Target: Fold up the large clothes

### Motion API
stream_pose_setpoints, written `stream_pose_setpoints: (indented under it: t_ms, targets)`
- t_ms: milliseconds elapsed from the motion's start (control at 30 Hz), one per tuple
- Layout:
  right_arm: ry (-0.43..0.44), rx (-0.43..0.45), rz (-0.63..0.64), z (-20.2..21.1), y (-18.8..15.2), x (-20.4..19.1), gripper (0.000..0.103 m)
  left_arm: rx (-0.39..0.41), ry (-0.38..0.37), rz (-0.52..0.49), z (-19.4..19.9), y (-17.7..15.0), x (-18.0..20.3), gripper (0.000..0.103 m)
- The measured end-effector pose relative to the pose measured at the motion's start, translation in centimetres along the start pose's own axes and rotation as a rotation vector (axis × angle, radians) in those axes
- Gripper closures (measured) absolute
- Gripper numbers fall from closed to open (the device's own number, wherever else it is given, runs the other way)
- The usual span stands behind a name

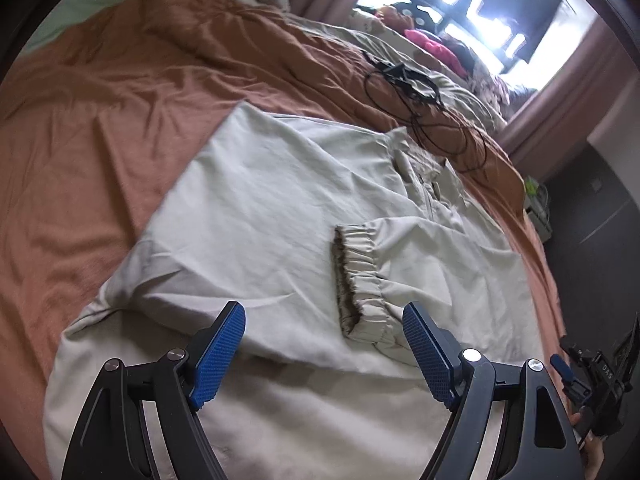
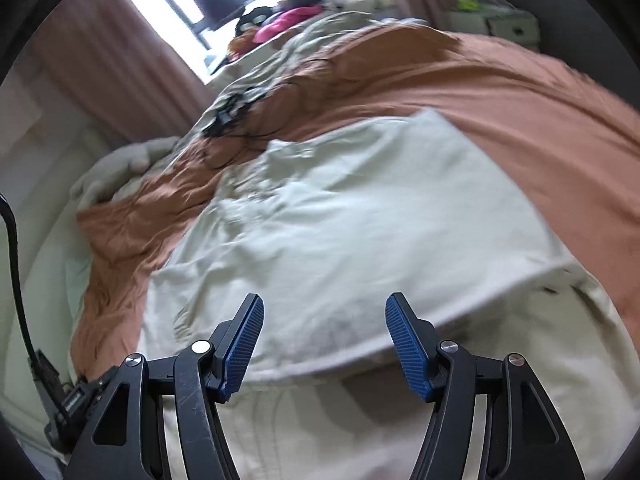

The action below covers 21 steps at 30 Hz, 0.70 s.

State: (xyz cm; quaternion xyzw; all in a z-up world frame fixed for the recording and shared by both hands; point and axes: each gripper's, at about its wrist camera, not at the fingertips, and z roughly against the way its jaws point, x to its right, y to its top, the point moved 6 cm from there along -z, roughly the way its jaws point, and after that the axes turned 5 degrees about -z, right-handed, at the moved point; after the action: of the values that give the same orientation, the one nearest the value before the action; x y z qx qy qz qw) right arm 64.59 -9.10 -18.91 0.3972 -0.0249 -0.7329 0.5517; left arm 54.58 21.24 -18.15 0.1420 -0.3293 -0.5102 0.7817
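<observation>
A pale cream jacket point(image 1: 280, 200) lies spread on the orange bed sheet point(image 1: 100, 120). One side is folded in, and a sleeve lies across the body with its gathered elastic cuff point(image 1: 356, 276) facing me. My left gripper point(image 1: 324, 312) hovers open over the jacket's near part, its right pad next to the cuff, with nothing between the pads. In the right wrist view, which is motion-blurred, the jacket point(image 2: 360, 220) fills the middle. My right gripper point(image 2: 325, 304) stands open just above its near folded edge and grips no cloth.
A tangle of black cables point(image 1: 420, 96) lies on the sheet beyond the jacket. Pink and other clothes point(image 1: 432, 46) are piled near the bright window point(image 1: 460, 0). A rumpled grey blanket point(image 2: 116, 168) sits at the bed's side. The bed edge and dark floor point(image 1: 592, 208) are to the right.
</observation>
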Motion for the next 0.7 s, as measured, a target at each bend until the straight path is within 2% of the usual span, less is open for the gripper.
stream_pose_setpoints:
  t_ms: [67,167,333,533,600,667,700]
  targets:
    - [0.009,0.006,-0.075,0.1,0.0,3.1,0.039,0.005,-0.002,-0.017,-0.7,0.2,0.8,0.021]
    - [-0.019,-0.043,-0.195,-0.1,-0.3,6.7,0.039,-0.002,-0.004,-0.022,-2.2,0.2,1.7,0.021]
    - [0.028,-0.036,-0.292,1.0,0.5,9.3,0.039,-0.016,-0.019,-0.014,-4.4,-0.4,3.0,0.021]
    - [0.023,-0.051,-0.365,0.5,0.5,12.5,0.039,-0.069,0.033,-0.085,-6.8,-2.0,3.9,0.021]
    - [0.026,-0.056,-0.397,0.1,0.6,13.7,0.039,-0.078,0.046,-0.101,-7.4,-2.3,3.8,0.027]
    - [0.047,-0.062,-0.437,-0.3,0.8,15.0,0.041,-0.086,0.061,-0.115,-7.9,-2.6,3.8,0.046]
    - [0.070,-0.068,-0.468,-0.7,0.9,15.5,0.046,-0.086,0.069,-0.127,-8.1,-2.7,3.8,0.048]
